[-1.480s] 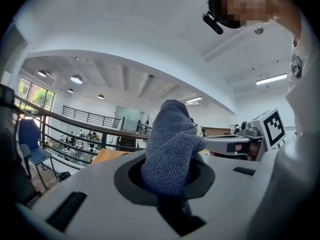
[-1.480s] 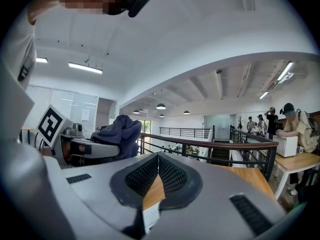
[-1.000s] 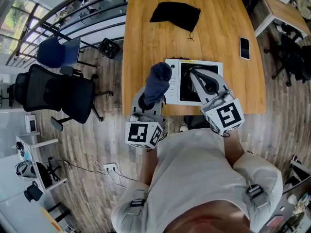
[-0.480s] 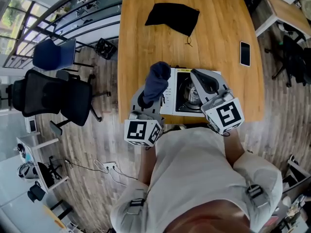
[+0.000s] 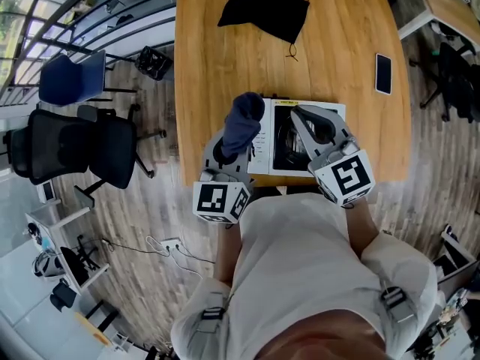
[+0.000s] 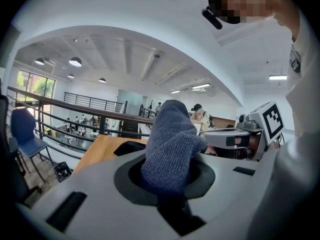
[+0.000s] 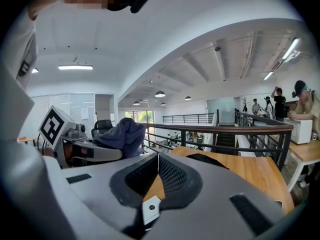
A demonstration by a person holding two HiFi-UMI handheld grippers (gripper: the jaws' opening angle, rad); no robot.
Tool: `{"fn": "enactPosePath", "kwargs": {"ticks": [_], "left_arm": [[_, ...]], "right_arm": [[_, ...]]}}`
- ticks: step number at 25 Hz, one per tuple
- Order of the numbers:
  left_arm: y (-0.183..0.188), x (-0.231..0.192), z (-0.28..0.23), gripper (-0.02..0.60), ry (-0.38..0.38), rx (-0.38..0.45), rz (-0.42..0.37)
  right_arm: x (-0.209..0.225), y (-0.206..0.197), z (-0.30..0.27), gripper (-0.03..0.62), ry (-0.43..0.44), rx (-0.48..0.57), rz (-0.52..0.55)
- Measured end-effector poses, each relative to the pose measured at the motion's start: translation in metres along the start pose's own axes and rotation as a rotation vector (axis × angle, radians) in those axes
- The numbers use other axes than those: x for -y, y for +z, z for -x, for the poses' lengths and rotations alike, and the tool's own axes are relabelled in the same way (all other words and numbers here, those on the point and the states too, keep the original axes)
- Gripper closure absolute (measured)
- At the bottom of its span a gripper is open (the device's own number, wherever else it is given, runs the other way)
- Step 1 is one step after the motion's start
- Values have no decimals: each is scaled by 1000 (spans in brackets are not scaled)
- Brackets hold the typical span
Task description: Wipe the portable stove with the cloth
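At the 6 o'clock edge of the wooden table, nearest the person, lay the portable stove, flat, with its dark burner well facing up. The left gripper was clamped on the blue cloth, which stood out of the jaws in a bunched wad over the stove's 9 o'clock end, about where the pale control panel sat. The right gripper had its jaws drawn together at the tips with nothing between them, and in the head view it lay across the stove's 3 o'clock half.

Both gripper views looked out level over the table toward the railing and showed no stove, so the jaws probably pointed forward above it. Whether either touched it could not be told.

The step in hand looked like bringing the cloth down for a wipe. To do it well, the left gripper would need to tip downward so the loose wad, not the hard jaw tips, met the surface. It should then sweep from 9 o'clock toward 3 o'clock in overlapping passes. The stove sat close to the table edge and seemed likely to slide, so the right gripper could press on its 3 o'clock rim to steady it and stay out of the cloth's path.

A black pouch lay at 12 o'clock and a phone at 2 o'clock, both well apart from the work.
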State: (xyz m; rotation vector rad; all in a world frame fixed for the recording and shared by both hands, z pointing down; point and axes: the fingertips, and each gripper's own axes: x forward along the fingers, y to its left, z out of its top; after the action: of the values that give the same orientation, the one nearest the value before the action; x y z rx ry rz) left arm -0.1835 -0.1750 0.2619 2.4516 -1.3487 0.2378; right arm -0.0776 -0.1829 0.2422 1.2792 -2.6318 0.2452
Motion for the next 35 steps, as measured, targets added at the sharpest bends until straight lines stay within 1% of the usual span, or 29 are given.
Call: {"fn": "enactPosePath", "kwargs": {"ticks": [5,10,22,28,35], "left_arm": [[-10,-12,-8,505,-45,-36,2],[-21,-25,-16,505,-74,-62,-2],[-60,-35,-38,505,-143,-145,-19],[-80,-33,-48,505,-178,-168,-16],[-107,-38,-56,505,-180,-203,-21]], "right_arm": [[-4,-11,-11,572,-43,-29,-38],[-11,-25,-14,572,-82,-58,-82],[-8,-71,-16,572,-160,-129,-144],[-9,-89,-25,572,-178,-136,-165],[-18,-114,-34,572,-171,-157,-195]]}}
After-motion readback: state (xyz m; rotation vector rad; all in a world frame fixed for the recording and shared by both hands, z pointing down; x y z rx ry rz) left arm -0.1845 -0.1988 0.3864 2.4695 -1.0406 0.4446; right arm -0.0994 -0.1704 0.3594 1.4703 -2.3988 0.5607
